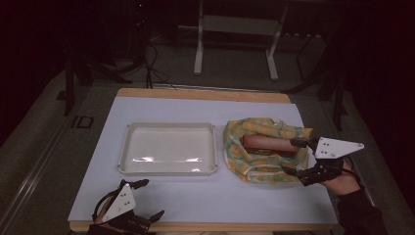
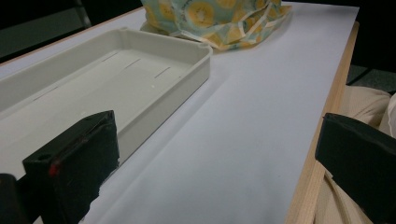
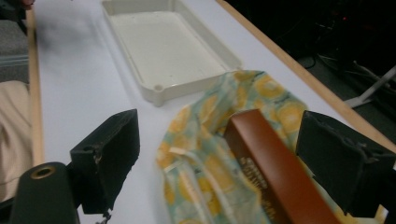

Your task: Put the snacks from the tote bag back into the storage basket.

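The brown box (image 3: 275, 172) carries a line of pale print along its top face, perhaps a brand name, but it is too blurred in the right gripper view to read.

The high view is looking forward and down over the whole white-covered wooden table (image 1: 195, 196). Both gripper views are sitting low and close, sharing the shallow cream plastic tray (image 2: 140, 79) and yellow-patterned cloth (image 3: 210, 154).

Left tool (image 1: 149, 199) is clipped by the bottom edge in my high view, hand behind it mostly lost. Brown box (image 3: 273, 165) between the right tool's (image 3: 233, 158) jaws runs off the frame bottom; its gold print is too blurred to read.
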A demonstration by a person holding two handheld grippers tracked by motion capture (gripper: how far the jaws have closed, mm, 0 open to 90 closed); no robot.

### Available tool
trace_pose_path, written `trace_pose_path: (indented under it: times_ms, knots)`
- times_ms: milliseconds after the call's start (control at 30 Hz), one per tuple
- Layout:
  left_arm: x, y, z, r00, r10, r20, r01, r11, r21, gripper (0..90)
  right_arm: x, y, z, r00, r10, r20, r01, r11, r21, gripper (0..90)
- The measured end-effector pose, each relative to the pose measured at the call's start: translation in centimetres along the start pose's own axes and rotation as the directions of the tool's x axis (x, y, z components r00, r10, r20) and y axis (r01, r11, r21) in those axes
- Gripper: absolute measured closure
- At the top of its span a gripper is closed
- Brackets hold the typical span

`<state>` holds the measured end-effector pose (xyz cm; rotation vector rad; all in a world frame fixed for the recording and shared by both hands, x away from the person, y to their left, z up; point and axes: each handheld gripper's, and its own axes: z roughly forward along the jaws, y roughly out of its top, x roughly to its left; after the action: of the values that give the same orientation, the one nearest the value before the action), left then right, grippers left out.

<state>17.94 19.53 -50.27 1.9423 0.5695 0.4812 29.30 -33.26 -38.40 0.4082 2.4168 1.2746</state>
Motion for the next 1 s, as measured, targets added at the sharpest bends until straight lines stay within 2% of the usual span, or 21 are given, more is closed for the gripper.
trace_pose_path:
  times_ms: [200, 500, 567, 867, 1000]
  knots:
    - [0.0, 0.0, 0.0, 1.0000, 0.003, 0.000, -0.003, 1.0000, 0.004, 0.0, -1.8, 1.0, 0.2, 0.9998, -0.012, 0.019, 0.011, 1.000, 0.014, 13.9]
    - [0.0, 0.0, 0.0, 1.0000, 0.004, 0.001, -0.004, 1.0000, 0.008, 0.0, -4.5, 1.1, 0.9, 0.9996, 0.005, 0.028, -0.006, 0.999, 0.037, 14.6]
    - [0.0, 0.0, 0.0, 1.0000, 0.003, 0.000, -0.003, 1.0000, 0.008, 0.0, -5.5, 0.9, 1.4, 0.9995, 0.015, 0.027, -0.017, 0.998, 0.053, 15.4]
    - [0.0, 0.0, 0.1, 1.0000, 0.006, -0.001, -0.006, 0.9999, 0.013, 0.0, -7.4, -0.1, 3.1, 0.9994, 0.033, 0.009, -0.033, 0.993, 0.112, 17.3]
    - [0.0, 0.0, 0.1, 1.0000, 0.008, 0.002, -0.008, 0.9999, 0.015, 0.0, -8.0, -0.9, 4.0, 0.9999, 0.000, 0.015, -0.002, 0.988, 0.152, 18.0]
